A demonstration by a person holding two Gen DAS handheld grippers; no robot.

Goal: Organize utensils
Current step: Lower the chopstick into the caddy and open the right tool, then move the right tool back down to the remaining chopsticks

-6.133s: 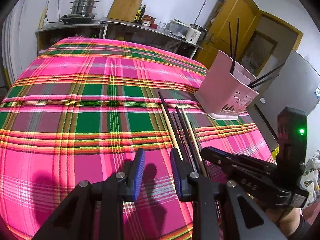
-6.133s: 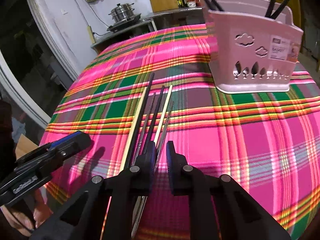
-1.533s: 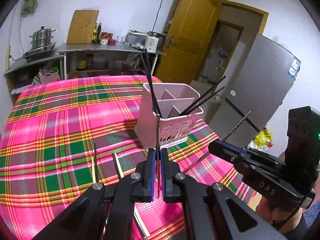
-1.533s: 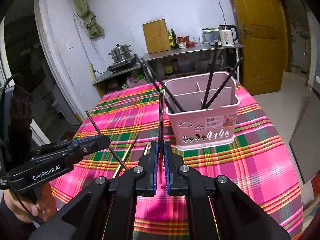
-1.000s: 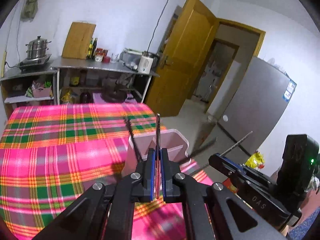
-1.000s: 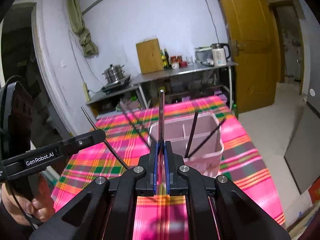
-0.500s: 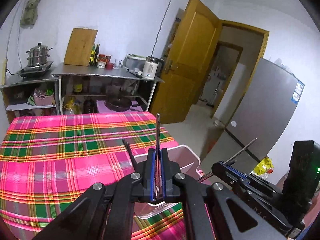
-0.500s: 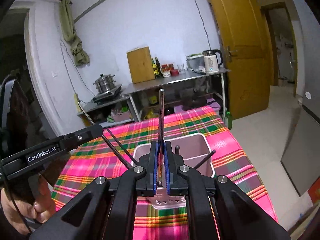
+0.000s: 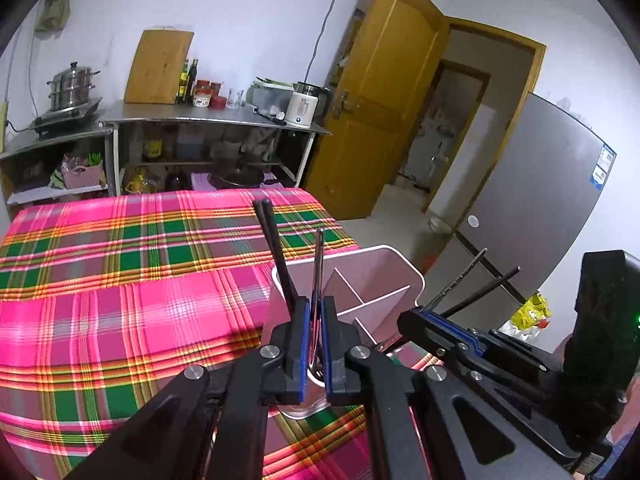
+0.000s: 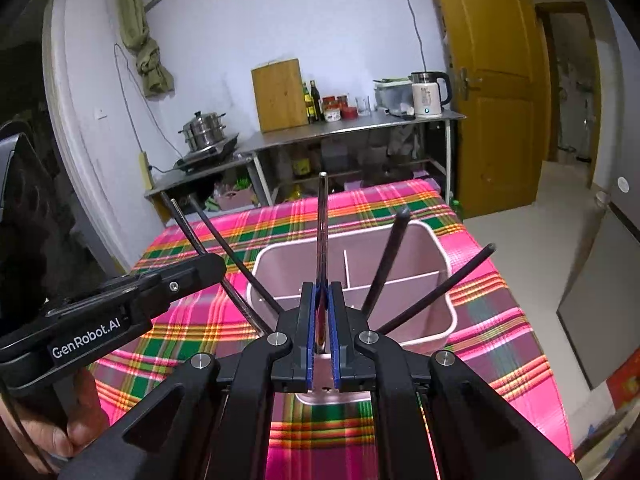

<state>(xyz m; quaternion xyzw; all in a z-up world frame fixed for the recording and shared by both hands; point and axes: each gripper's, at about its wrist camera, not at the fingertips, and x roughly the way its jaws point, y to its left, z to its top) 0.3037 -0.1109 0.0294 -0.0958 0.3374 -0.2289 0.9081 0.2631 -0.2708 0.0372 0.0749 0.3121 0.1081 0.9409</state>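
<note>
Pink utensil holder [image 10: 432, 280] stands on plaid tablecloth [image 9: 120, 300], near table's right edge, dividers inside, dark chopsticks [image 10: 384, 264] already leaning in it. Left gripper [image 9: 314, 344] pinches one metal chopstick [image 9: 319, 264], long axis upright, top end up, lower end over holder's left compartment, directly below. Right gripper [image 10: 323, 320] pressed on second metal chopstick [image 10: 322, 232], also vertical, above holder's middle. Both hands abt equally near; judged next: lower straight down, then release.

The tablecloth [image 10: 500, 316] is checked in pink, green and yellow; the holder [image 10: 436, 256] is coloured pale pink, the chopsticks [image 10: 386, 264] black.
</note>
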